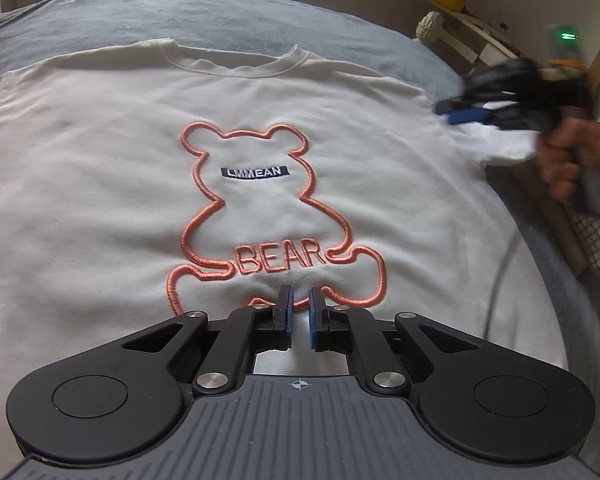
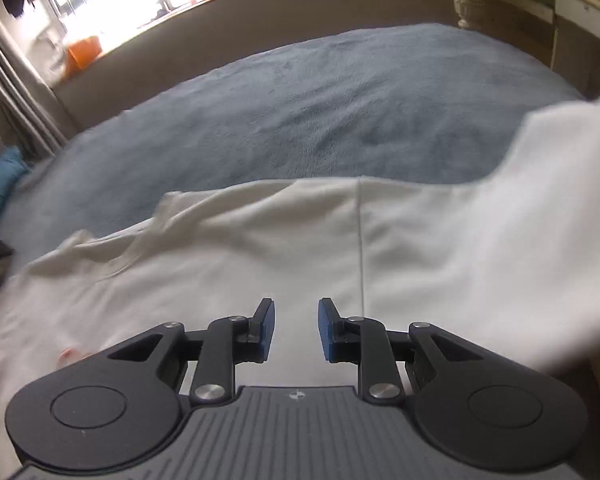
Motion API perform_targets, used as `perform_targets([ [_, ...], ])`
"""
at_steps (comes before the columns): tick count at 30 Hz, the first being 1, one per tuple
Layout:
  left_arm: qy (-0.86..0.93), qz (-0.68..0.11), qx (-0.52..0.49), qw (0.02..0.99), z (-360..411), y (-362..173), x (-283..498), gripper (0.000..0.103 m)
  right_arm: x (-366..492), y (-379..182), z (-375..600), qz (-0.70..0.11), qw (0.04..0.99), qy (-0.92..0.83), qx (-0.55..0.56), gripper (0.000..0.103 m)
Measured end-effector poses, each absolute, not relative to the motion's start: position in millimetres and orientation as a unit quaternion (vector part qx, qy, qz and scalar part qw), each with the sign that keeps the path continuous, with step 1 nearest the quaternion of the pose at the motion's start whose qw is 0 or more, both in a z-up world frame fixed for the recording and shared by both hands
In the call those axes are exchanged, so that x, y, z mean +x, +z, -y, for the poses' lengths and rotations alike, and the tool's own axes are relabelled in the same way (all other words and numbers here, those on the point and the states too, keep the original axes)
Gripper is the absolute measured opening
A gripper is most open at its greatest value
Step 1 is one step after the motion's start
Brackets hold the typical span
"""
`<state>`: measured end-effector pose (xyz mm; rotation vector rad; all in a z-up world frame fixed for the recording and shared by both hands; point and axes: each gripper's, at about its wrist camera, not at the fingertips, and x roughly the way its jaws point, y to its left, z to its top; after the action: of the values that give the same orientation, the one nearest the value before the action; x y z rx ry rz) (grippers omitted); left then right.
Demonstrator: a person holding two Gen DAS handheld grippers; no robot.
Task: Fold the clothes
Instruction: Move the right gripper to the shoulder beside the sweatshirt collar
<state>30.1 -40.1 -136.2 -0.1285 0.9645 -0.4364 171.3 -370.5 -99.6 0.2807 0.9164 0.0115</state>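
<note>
I have the cream BEAR sweatshirt [image 1: 180, 184] lying flat, front up, on the grey bed [image 1: 220, 20], ready for folding. My left gripper [image 1: 300, 312] hovers nearly closed and empty over its hem; my right gripper [image 2: 296, 328], partly open and empty, hangs above the sleeve seam [image 2: 360, 240].

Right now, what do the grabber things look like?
Each tool is black, with two round discs, silver bolts and bright blue pads on its fingers. Behind sits a ridged grey body with a small crosshair mark.
</note>
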Motion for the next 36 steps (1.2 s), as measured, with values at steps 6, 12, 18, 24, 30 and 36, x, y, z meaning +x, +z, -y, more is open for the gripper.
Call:
perform_targets([
  [6, -0.208, -0.452, -0.073, 0.865, 34.6, -139.6, 39.0, 0.006, 227.2, -110.2, 367.3, -0.439, 0.887, 0.001, 0.14, 0.024],
  [12, -0.207, -0.438, -0.087, 0.87, 26.0, -142.4, 50.2, 0.006, 254.3, -135.5, 402.1, -0.45, 0.88, -0.082, 0.127, 0.006],
  [18, -0.193, -0.424, -0.104, 0.879, 15.5, -142.8, 64.6, 0.008, 259.6, -110.4, 373.0, -0.446, 0.884, -0.003, 0.141, 0.009],
  [24, -0.18, -0.422, -0.121, 0.88, 6.1, -147.1, 74.3, 0.009, 297.4, -141.8, 361.3, -0.463, 0.876, -0.04, 0.129, 0.006],
  [30, -0.186, -0.421, -0.126, 0.879, 1.9, -149.4, 76.6, 0.009, 305.4, -109.4, 334.3, -0.443, 0.891, -0.012, 0.101, 0.011],
  [36, -0.19, -0.42, -0.141, 0.876, 1.6, -152.2, 80.2, 0.01, 335.8, -101.3, 276.0, -0.477, 0.874, 0.081, 0.045, 0.039],
])
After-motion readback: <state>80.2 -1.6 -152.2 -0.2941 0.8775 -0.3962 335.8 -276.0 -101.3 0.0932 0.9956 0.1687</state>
